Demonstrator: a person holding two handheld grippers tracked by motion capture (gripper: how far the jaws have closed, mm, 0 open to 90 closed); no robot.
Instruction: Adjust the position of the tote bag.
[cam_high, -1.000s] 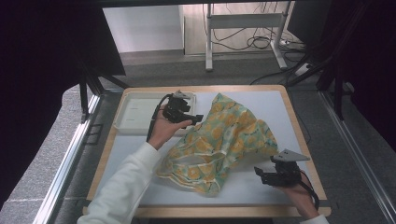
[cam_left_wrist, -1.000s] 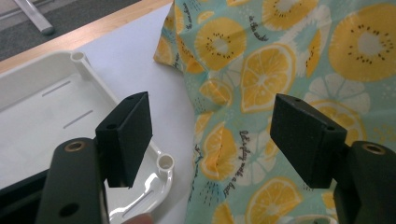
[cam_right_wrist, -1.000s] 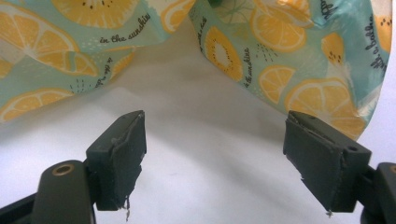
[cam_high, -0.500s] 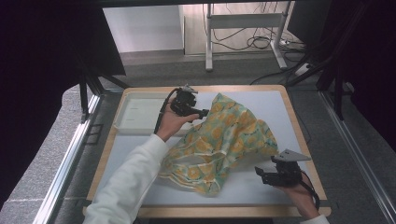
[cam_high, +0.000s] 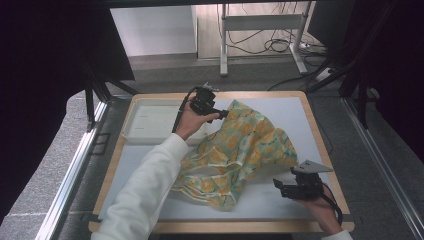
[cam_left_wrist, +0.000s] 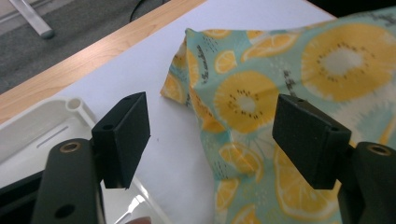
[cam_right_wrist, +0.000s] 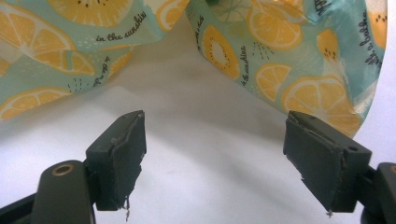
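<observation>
A crumpled cloth (cam_high: 240, 150) printed with orange and lemon slices on pale green lies across the middle of the white table top. My left gripper (cam_high: 223, 114) hovers at the cloth's far corner (cam_left_wrist: 187, 37), jaws wide open, with the cloth's corner fold (cam_left_wrist: 233, 98) between and beyond them. My right gripper (cam_high: 278, 187) rests low near the table's front right, open, its jaws facing the cloth's near edge (cam_right_wrist: 289, 79) with bare table between them. Neither gripper holds anything.
A shallow white tray (cam_high: 145, 122) sits at the table's far left, just beside my left hand; its rim (cam_left_wrist: 56, 119) shows behind the left jaw. The table has a wooden border (cam_high: 320, 135). Metal frame legs and cables stand on the floor beyond.
My left gripper has moved up and away toward the far edge, arriving at the cloth's far corner. The right gripper and the cloth have stayed put.
</observation>
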